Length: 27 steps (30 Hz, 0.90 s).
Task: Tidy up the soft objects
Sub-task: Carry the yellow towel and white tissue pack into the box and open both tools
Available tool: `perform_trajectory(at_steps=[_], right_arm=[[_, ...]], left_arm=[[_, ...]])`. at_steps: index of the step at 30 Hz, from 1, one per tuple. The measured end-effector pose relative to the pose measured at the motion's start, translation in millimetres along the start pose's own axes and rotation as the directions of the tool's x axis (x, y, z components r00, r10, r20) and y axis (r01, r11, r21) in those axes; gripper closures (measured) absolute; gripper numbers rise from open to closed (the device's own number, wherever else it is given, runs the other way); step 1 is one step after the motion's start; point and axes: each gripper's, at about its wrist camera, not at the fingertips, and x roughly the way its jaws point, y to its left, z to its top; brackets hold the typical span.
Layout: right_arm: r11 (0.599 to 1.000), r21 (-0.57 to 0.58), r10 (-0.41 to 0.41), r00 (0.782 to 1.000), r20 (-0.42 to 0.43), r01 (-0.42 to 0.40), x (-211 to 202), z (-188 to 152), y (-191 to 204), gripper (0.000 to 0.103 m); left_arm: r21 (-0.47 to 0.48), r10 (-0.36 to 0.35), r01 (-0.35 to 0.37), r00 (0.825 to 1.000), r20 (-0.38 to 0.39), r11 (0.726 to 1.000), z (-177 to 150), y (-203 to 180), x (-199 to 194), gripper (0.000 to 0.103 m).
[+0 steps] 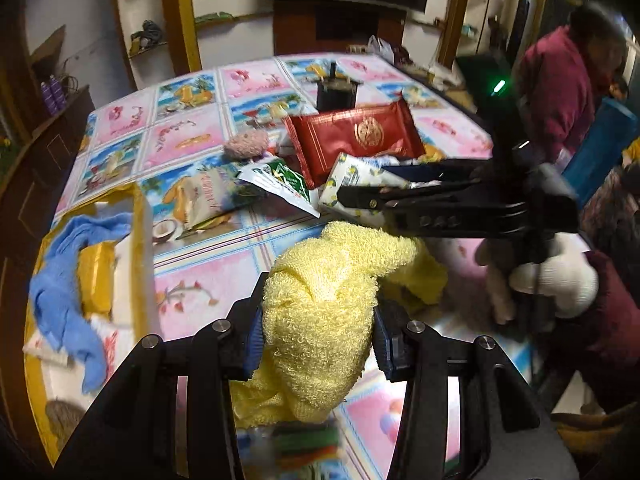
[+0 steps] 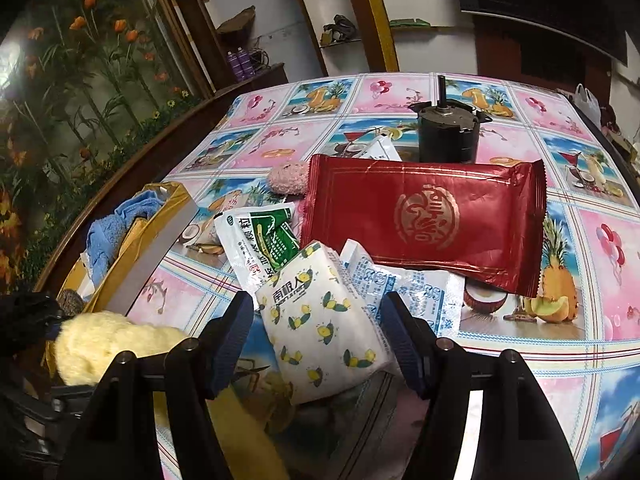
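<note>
My left gripper (image 1: 318,332) is shut on a yellow towel (image 1: 320,312) and holds it bunched above the table; the towel also shows in the right wrist view (image 2: 104,346) at lower left. My right gripper (image 2: 316,324) is open, its jaws on either side of a white tissue pack with lemon print (image 2: 320,320); I cannot tell whether they touch it. In the left wrist view the right gripper (image 1: 360,192) reaches in from the right over that pack (image 1: 352,176). A gold-rimmed box (image 1: 138,248) at the left holds a blue cloth (image 1: 60,292).
A red foil packet (image 2: 424,220), a green-and-white sachet (image 2: 260,240), a blue-printed sachet (image 2: 404,288), a pink fuzzy ball (image 2: 288,178) and a dark motor (image 2: 448,132) lie on the patterned tablecloth (image 2: 560,132). A person in red (image 1: 560,92) stands at the right.
</note>
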Motion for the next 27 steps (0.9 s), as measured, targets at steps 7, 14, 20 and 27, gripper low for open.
perform_trajectory(at_steps=[7, 14, 20, 27], right_arm=[[0.973, -0.182, -0.151, 0.988, -0.023, 0.144, 14.6, -1.8, 32.5, 0.036], [0.96, -0.229, -0.182, 0.98, -0.083, 0.159, 19.7, -11.1, 47.2, 0.052], [0.981, -0.144, -0.135, 0.99, -0.045, 0.127, -13.8, -18.9, 43.9, 0.052], [0.99, -0.136, -0.032, 0.998, 0.047, 0.038, -54.4, -1.5, 73.9, 0.052]], left_arm=[[-0.15, -0.062, 0.085, 0.986, 0.154, 0.985, -12.7, 33.2, -62.9, 0.059], [-0.212, -0.082, 0.141, 0.961, 0.264, 0.967, -27.0, 49.6, -101.0, 0.059], [-0.28, -0.078, 0.179, 0.938, 0.337, 0.943, -41.7, 83.2, -137.7, 0.059], [-0.4, 0.043, 0.096, 0.944, 0.326, 0.912, -57.9, 132.8, -152.5, 0.059]])
